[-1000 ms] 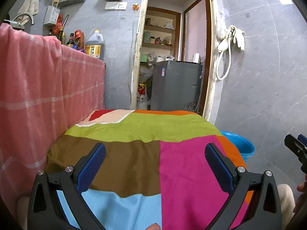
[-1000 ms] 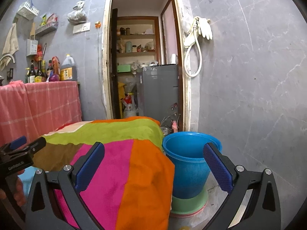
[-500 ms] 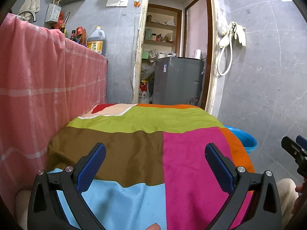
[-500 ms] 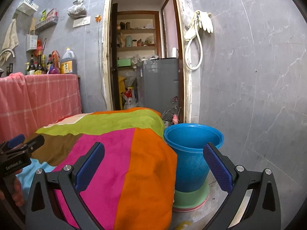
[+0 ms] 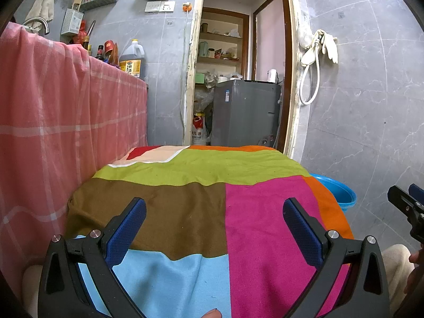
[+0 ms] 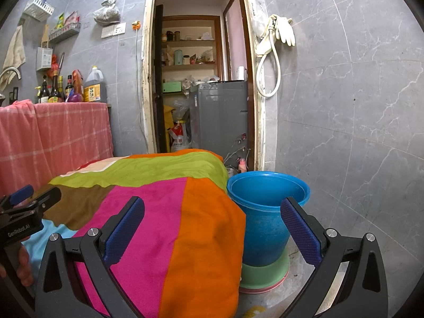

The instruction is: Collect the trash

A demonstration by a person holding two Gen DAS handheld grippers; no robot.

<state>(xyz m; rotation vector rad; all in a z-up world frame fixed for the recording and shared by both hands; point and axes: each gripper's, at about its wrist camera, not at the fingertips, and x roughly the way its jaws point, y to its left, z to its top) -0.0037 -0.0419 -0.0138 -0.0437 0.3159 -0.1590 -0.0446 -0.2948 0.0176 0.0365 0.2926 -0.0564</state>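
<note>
My left gripper (image 5: 214,213) is open and empty above a table covered with a patchwork cloth (image 5: 201,212) of brown, pink, green and light blue. My right gripper (image 6: 212,212) is open and empty over the cloth's orange corner (image 6: 206,238). A blue bucket (image 6: 265,220) stands on the floor right of the table, stacked on a green one; its rim also shows in the left wrist view (image 5: 336,192). No loose trash shows on the cloth. Each gripper shows at the edge of the other's view.
A counter draped in pink checked cloth (image 5: 53,122) stands at the left, with bottles (image 6: 66,87) on top. A doorway behind the table shows a grey appliance (image 5: 243,111) and shelves. A grey tiled wall (image 6: 344,106) stands at the right.
Both grippers have lowered slightly and edged toward the table. The jaws stay open. Nothing was taken hold of.
</note>
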